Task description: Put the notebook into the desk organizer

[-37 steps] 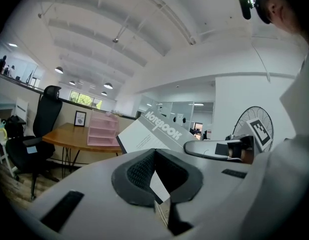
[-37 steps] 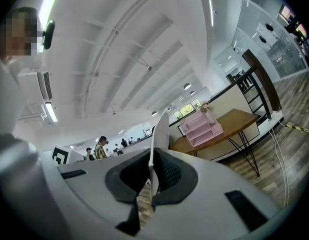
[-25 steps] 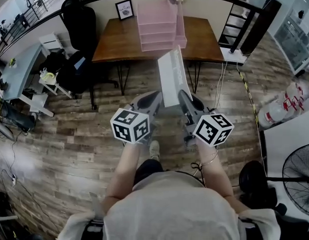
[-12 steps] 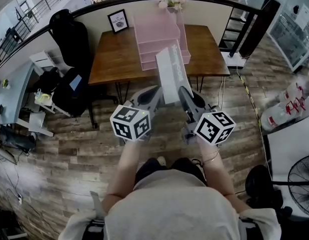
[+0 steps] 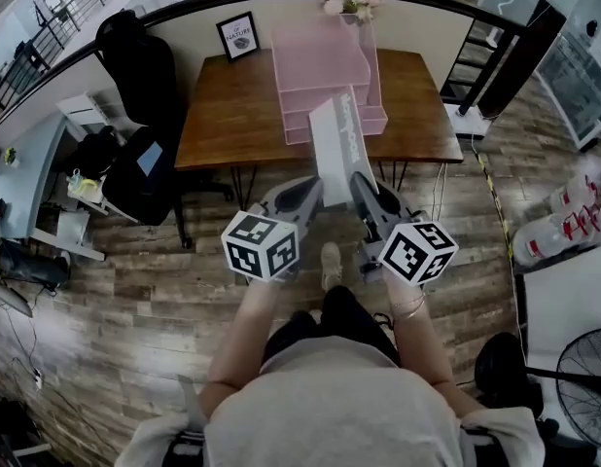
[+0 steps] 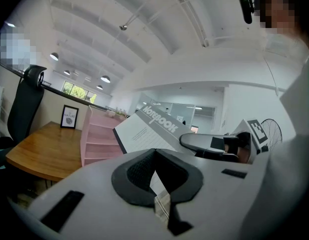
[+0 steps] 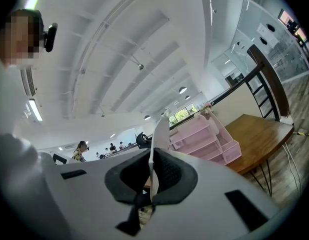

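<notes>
A white and grey notebook [image 5: 336,147] stands on edge between the jaws of my right gripper [image 5: 364,191], which is shut on its lower end. In the right gripper view its thin edge [image 7: 159,134] rises out of the right gripper [image 7: 151,171]. Its top overlaps the front of the pink desk organizer [image 5: 323,64], which stands on the wooden desk [image 5: 228,115]. My left gripper [image 5: 299,195] is beside the notebook, shut and holding nothing. The left gripper view shows the left gripper [image 6: 155,170], the notebook's cover [image 6: 144,134] and the organizer [image 6: 98,139].
A framed picture [image 5: 241,36] and a vase of flowers [image 5: 347,3] stand at the desk's back edge. A black office chair [image 5: 135,52] and a dark bag [image 5: 135,168] are to the left. A black ladder shelf [image 5: 480,52] and a floor fan [image 5: 583,377] are to the right.
The person has stepped toward the desk. Both grippers and the held notebook have come nearer the organizer, and the notebook's top now overlaps its front. The grip has not changed.
</notes>
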Available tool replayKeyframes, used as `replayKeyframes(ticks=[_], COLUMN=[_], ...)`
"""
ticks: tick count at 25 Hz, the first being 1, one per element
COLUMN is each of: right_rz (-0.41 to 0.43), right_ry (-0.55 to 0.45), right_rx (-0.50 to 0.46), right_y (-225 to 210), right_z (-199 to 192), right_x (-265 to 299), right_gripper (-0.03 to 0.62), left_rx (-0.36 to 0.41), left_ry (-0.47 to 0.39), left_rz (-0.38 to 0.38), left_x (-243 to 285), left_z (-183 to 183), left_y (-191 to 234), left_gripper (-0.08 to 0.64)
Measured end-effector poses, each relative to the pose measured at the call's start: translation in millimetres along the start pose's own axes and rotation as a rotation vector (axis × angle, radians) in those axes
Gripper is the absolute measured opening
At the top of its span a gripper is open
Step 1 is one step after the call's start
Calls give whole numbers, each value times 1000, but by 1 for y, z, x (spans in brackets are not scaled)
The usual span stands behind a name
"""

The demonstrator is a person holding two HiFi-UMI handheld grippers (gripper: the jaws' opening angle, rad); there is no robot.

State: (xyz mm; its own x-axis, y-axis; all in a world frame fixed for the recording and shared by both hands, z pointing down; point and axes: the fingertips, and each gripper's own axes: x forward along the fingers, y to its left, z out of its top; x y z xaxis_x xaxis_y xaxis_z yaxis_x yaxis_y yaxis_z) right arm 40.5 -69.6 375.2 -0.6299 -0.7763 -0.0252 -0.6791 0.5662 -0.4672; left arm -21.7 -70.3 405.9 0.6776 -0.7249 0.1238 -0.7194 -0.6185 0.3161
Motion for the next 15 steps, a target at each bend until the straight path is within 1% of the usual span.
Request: replayKeyframes(ticks=[8,11,15], right_rz=[39,58,81], right_ry=[0,-8,-20], right_rx=[-2,-15,-19], right_y=[-27,-37,-55], right_z=[23,36,57], right_x=[58,82,110], right_gripper=[11,11,11], left_rx=[-9,-13,1], left_ry=[-11,-27,-51], left_rz=[57,62,68], left_x=[29,49,77], left_z=[22,36,58], left_y=[52,69,86], left_gripper=[12,12,12])
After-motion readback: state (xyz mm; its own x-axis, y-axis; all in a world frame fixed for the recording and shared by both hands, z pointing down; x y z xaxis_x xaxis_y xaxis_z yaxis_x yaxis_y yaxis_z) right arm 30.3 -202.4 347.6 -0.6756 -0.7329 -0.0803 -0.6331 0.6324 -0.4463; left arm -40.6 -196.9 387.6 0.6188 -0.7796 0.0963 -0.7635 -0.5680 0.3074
